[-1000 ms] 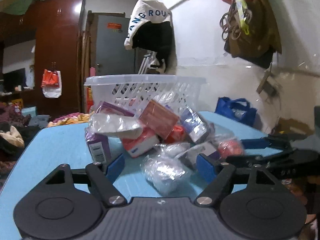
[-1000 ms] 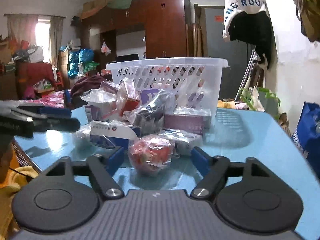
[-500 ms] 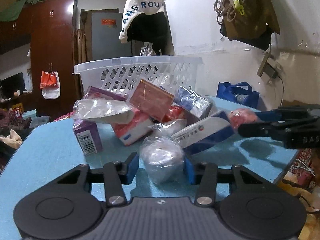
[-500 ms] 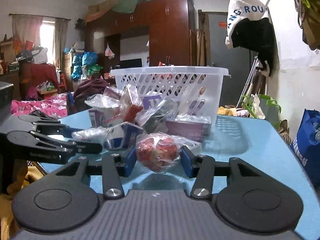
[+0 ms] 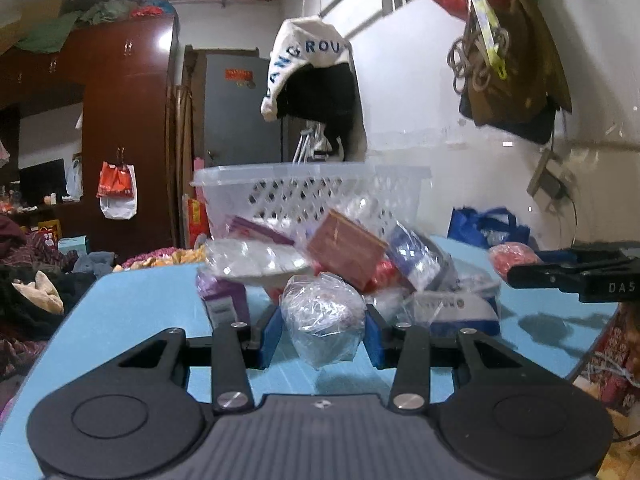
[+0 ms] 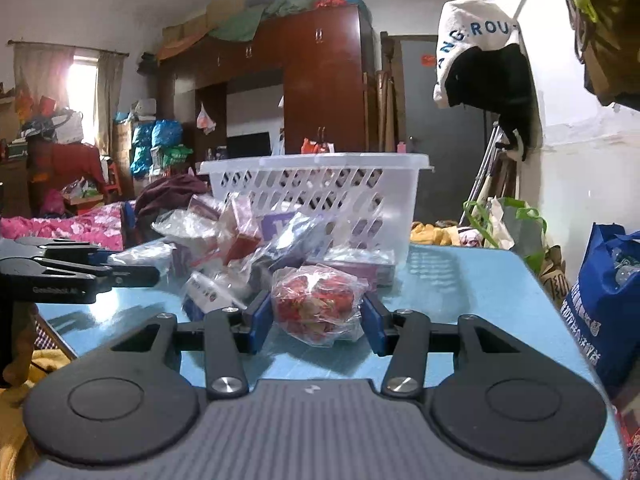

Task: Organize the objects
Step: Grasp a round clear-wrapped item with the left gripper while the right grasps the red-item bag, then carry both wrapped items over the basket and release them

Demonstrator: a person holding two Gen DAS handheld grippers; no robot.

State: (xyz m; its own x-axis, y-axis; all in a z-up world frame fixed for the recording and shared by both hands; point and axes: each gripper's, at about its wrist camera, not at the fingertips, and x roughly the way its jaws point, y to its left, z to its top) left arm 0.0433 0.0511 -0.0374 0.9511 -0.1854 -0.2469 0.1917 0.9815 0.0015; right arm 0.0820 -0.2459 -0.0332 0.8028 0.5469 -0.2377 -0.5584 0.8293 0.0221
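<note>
Now both grippers grip wrapped bundles on the light-blue table. Left gripper is closing on a clear crinkled plastic bundle — pads touching its sides. Right gripper clamps a red bundle in clear plastic. Beyond, a heap of packets lies against the white slotted plastic basket — farther back.

We see a light blue table carrying a white slotted basket; just before the basket lies a heap of plastic-wrapped packets.
</note>
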